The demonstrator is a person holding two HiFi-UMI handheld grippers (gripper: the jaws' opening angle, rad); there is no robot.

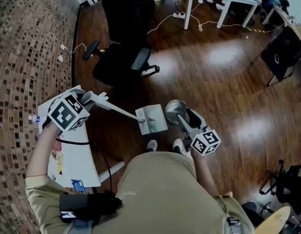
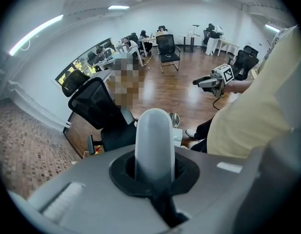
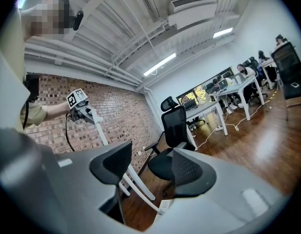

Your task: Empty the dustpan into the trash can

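Now, dustpan point(image 1: 151, 119): held by long handle point(image 1: 118, 110) running left into clamped fingers of left gripper point(image 1: 93, 99).
Trash can point(image 1: 175, 110): just right of dustpan.
Right gripper point(image 1: 182, 118): nearer can, fingers apart, empty.

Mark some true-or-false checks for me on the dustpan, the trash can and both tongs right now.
1. The left tongs grip the dustpan by its handle. True.
2. The right tongs hold the trash can. False: they stand open and empty.
3. The trash can is shiny metal. True.
4. In the head view, the dustpan is on the trash can's right. False: it is close by on its left.
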